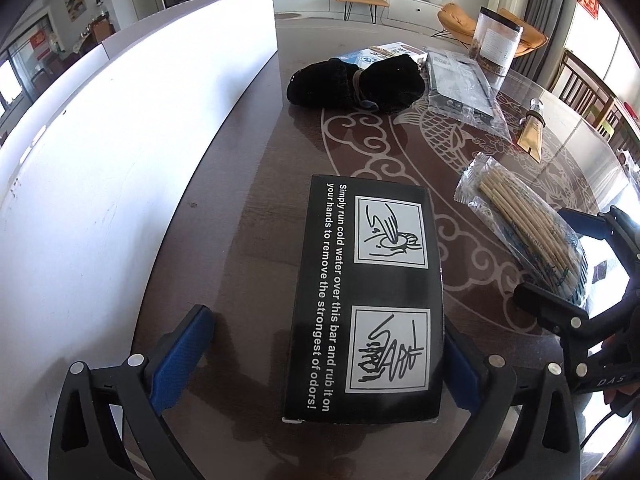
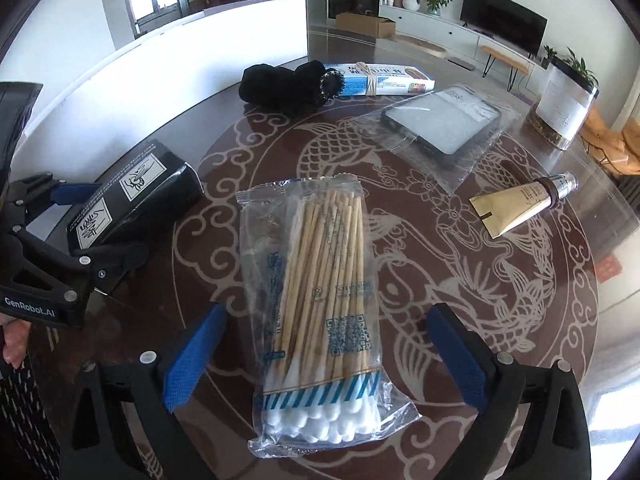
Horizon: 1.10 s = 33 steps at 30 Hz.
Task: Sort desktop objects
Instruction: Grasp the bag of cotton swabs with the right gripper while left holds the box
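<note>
A black box (image 1: 368, 296) with white print lies flat on the dark table (image 1: 248, 240). My left gripper (image 1: 326, 328) stands open around it; the left blue pad is well clear of the box and the right pad is close beside its edge. A clear bag of cotton swabs (image 2: 320, 300) with wooden sticks lies on the fish-patterned glass disc (image 2: 460, 280). My right gripper (image 2: 326, 312) is open over it, with both blue pads apart from the bag. The right wrist view also shows the left gripper (image 2: 100, 224) around the black box (image 2: 132, 204). The left wrist view shows the right gripper (image 1: 568, 260) at the swab bag (image 1: 520, 220).
At the back lie a black fabric bundle (image 2: 288, 84), a blue and white carton (image 2: 384, 78), a bagged dark phone case (image 2: 440, 124), a beige tube (image 2: 520, 204) and a clear jar (image 2: 564, 104). A white upright panel (image 1: 140, 140) borders the table's left side.
</note>
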Each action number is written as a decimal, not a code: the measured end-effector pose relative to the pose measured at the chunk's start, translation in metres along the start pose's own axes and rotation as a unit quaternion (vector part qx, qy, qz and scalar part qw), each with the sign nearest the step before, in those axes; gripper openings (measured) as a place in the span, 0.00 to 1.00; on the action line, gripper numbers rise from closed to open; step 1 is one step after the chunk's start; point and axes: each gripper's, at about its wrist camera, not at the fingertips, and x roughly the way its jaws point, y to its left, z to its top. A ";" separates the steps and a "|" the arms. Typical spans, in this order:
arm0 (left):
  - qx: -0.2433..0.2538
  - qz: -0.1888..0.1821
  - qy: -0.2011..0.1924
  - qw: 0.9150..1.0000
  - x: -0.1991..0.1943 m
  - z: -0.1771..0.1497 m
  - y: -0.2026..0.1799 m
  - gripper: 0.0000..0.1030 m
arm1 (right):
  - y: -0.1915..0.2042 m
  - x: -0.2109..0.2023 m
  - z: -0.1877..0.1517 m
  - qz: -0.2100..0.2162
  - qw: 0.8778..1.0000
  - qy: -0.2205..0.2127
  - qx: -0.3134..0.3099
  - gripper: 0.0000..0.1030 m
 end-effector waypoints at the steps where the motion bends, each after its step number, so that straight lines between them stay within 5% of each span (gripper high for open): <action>1: 0.000 0.000 -0.001 1.000 0.000 0.000 0.000 1.00 | 0.000 -0.001 -0.001 -0.001 1.000 -0.006 0.001 1.00; 33: -0.017 0.009 -0.010 1.000 -0.002 -0.004 -0.001 1.00 | 0.001 0.001 -0.005 -0.006 1.000 -0.021 0.005 1.00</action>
